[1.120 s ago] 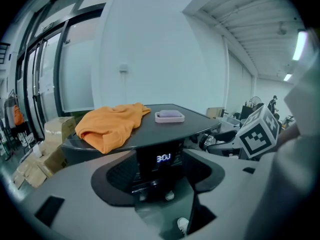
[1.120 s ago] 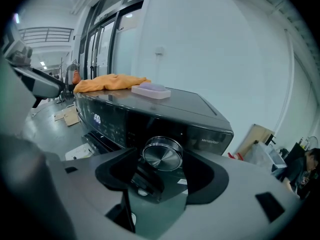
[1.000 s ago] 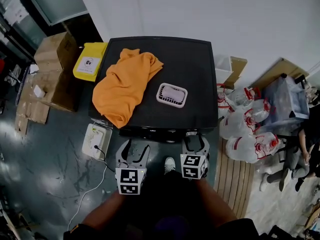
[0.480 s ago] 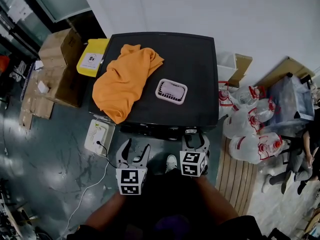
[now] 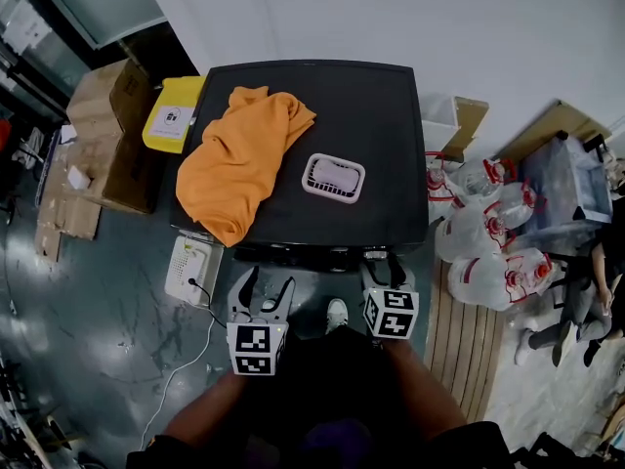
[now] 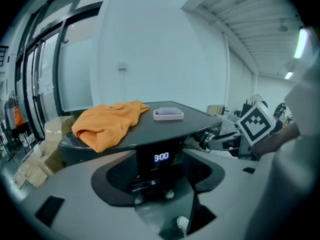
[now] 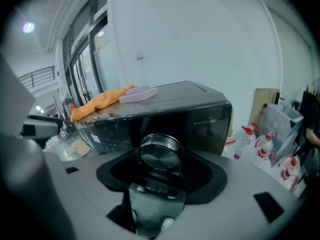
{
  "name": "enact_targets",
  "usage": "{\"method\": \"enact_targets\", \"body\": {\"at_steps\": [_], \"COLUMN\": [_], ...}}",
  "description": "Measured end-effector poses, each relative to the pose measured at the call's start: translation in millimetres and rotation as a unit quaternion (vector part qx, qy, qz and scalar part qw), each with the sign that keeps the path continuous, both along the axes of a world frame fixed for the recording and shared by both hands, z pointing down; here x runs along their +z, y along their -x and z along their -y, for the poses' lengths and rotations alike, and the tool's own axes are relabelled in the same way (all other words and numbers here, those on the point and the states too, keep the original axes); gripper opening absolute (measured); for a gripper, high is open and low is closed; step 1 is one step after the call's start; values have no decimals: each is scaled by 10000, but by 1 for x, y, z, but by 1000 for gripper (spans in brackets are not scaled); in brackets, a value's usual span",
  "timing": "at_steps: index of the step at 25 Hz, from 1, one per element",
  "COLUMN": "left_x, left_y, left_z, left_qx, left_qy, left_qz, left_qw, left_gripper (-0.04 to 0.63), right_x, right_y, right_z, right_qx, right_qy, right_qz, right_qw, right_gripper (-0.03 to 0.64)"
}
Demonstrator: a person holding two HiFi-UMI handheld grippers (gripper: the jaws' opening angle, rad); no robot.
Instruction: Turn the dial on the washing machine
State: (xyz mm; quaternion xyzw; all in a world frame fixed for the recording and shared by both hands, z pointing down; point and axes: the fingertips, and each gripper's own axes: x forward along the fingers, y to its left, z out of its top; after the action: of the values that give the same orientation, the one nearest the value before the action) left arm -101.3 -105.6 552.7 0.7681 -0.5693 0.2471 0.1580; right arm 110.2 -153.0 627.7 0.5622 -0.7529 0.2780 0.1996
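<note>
The black washing machine (image 5: 332, 106) stands in front of me. Its round metal dial (image 7: 160, 153) sticks out of the front panel at the right (image 5: 375, 255). My right gripper (image 7: 160, 160) sits around the dial, which fills the gap between the two dark pads; the jaws have just been closing on it. In the head view the right gripper (image 5: 383, 264) reaches to the panel's right end, its marker cube tilted. My left gripper (image 5: 262, 296) hangs open and empty in front of the panel, facing the lit display (image 6: 160, 157).
An orange cloth (image 5: 239, 159) and a small white basket (image 5: 333, 178) lie on the machine's top. Cardboard boxes (image 5: 107, 135) and a yellow box (image 5: 174, 115) stand to the left, bottles in plastic bags (image 5: 488, 242) to the right. A white device (image 5: 190, 270) with a cable lies on the floor.
The right gripper's marker cube has rolled clockwise and shifted a little to the right at the dial. The left gripper has stayed where it was.
</note>
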Motion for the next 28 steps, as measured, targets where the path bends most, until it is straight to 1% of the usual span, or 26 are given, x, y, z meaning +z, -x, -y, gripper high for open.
{"method": "enact_targets", "body": {"at_steps": [2,4,6,8,10,11,13,15,16,18,21,24,26,28], "left_x": [1,-1,-1,0,-1,-2,-6,-8,-8,-8,-9,-10,-11,-13], "left_y": [0,0,-1,-1,-2,-2,-3,-4,-5,-5,-4,-2,0,2], "left_z": [1,2,3,2,2,3,3,3,2,1,-1,-4,-5,-6], "left_qx": [-21,-13,-20,-34,-37,-31,2,41,58,88,104,108,103,95], "left_qy": [14,-3,-9,-6,-27,-52,-122,-168,-174,-179,-179,-179,-193,-198], "left_qz": [-98,-134,-162,-186,-173,-155,-99,-41,-18,16,47,51,54,55], "left_qw": [9999,9999,9999,9998,9998,9999,9999,9998,9998,9998,9998,9998,9997,9997], "left_gripper": [288,287,287,287,288,288,287,287,287,287,287,288,287,288], "right_x": [1,1,1,1,1,1,-2,-6,-8,-10,-9,-7,-7,-7], "right_y": [-2,-2,-3,-3,-3,-3,-2,3,6,10,11,9,8,7], "right_z": [0,0,0,-1,-1,-2,-5,-8,-9,-11,-8,-4,-3,-2], "right_qx": [90,107,89,74,42,0,-152,-371,-475,-597,-594,-522,-469,-392], "right_qy": [135,208,228,236,221,171,-14,-209,-291,-409,-438,-373,-310,-239], "right_qz": [657,1089,1231,1216,966,680,-157,-994,-1313,-1705,-1958,-2090,-2044,-1812], "right_qw": [9977,9938,9921,9923,9951,9975,9998,9941,9898,9827,9779,9758,9773,9824], "right_gripper": [279,278,279,279,281,281,281,281,281,281,282,282,279,273]}}
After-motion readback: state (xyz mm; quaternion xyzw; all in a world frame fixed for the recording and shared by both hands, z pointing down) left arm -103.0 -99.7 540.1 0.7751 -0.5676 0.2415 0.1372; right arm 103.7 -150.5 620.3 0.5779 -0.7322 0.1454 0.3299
